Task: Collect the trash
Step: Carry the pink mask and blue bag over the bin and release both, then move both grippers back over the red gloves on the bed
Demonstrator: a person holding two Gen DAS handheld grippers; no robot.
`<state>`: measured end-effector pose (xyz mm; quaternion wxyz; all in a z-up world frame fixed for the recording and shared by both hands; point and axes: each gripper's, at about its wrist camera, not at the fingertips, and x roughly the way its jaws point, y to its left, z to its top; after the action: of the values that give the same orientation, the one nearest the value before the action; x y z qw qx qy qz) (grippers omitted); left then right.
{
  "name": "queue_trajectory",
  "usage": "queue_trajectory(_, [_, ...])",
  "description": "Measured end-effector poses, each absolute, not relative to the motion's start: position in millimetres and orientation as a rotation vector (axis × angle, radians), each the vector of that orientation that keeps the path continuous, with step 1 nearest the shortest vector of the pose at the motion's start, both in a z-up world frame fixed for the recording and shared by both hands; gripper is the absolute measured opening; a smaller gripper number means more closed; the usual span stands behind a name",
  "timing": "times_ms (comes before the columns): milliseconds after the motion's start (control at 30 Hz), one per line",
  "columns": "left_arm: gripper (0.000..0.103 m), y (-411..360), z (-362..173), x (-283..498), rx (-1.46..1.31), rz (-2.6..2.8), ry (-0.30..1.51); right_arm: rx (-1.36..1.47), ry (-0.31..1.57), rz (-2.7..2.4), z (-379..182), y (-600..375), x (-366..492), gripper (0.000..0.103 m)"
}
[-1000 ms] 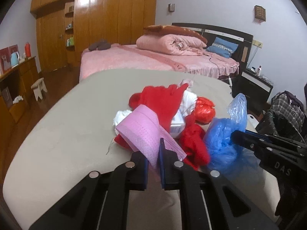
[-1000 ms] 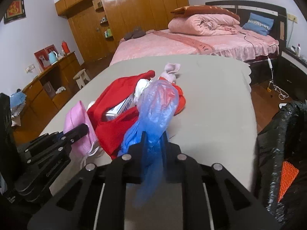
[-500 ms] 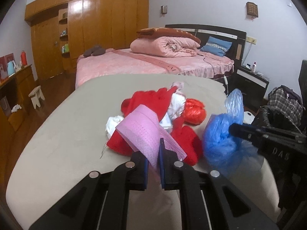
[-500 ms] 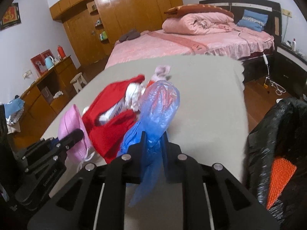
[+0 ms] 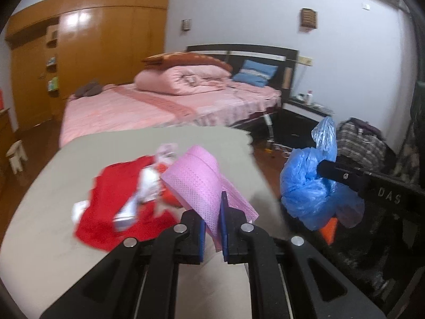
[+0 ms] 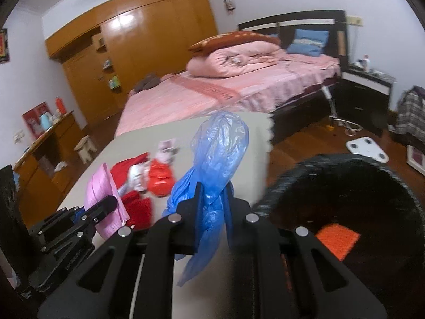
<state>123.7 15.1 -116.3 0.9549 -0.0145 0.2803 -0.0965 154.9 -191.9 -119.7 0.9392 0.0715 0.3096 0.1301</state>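
Pinching a pink mesh sheet (image 5: 202, 183) in my left gripper (image 5: 212, 228), jaws pressed on it, lifted clear of the grey table (image 5: 47, 239). My right gripper (image 6: 212, 212) is clamped on a blue plastic bag (image 6: 217, 148), hanging past the table's right edge, beside the black bin bag (image 6: 345, 186). Red wrappers (image 5: 117, 188) and white scraps (image 5: 148, 183), blurred, lie mid-table. An orange piece (image 6: 337, 236) sits inside the bin bag.

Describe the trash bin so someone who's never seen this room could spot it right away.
Start at the grey table in front of the pink bed. Off its right edge stands a bin lined with a black bag. It alone is black and open-mouthed, with something orange inside.
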Motion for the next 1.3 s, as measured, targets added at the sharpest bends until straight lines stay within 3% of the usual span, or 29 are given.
queue_trajectory(700, [0.012, -148.8, -122.7, 158.9, 0.01, -0.547, 0.626, 0.209, 0.668, -0.096, -154.3, -338.3, 122.1, 0.018])
queue_trajectory(733, [0.013, -152.1, -124.4, 159.8, 0.009, -0.557, 0.63, 0.207, 0.677, -0.107, -157.3, -341.3, 120.9, 0.023])
queue_trajectory(767, [0.021, -155.7, -126.6, 161.1, 0.008, -0.571, 0.639, 0.206, 0.681, -0.117, -159.5, -343.6, 121.1, 0.027])
queue_trajectory(800, [0.035, -157.7, -128.6, 161.6, 0.007, -0.577, 0.647, 0.206, 0.683, -0.127, -160.2, -344.7, 120.6, 0.037])
queue_trajectory(833, [0.042, -158.3, -129.7, 161.4, 0.005, -0.581, 0.651, 0.207, 0.682, -0.136, -160.7, -346.3, 118.9, 0.048])
queue_trajectory(867, [0.049, -157.2, -130.3, 160.7, 0.001, -0.583, 0.651, 0.211, 0.677, -0.145, -161.8, -348.3, 116.6, 0.053])
queue_trajectory(1033, [0.056, -139.4, -131.0, 158.3, 0.004, -0.538, 0.635, 0.205, 0.643, -0.171, -158.7, -346.9, 115.8, 0.087])
queue_trajectory(1167, [0.067, -111.4, -130.8, 154.1, 0.015, -0.441, 0.597, 0.189, 0.619, -0.156, -155.7, -330.0, 117.4, 0.094])
queue_trajectory(1300, [0.069, -74.8, -133.3, 147.2, 0.04, -0.34, 0.575, 0.169, 0.613, -0.085, -152.1, -294.3, 126.8, 0.095])
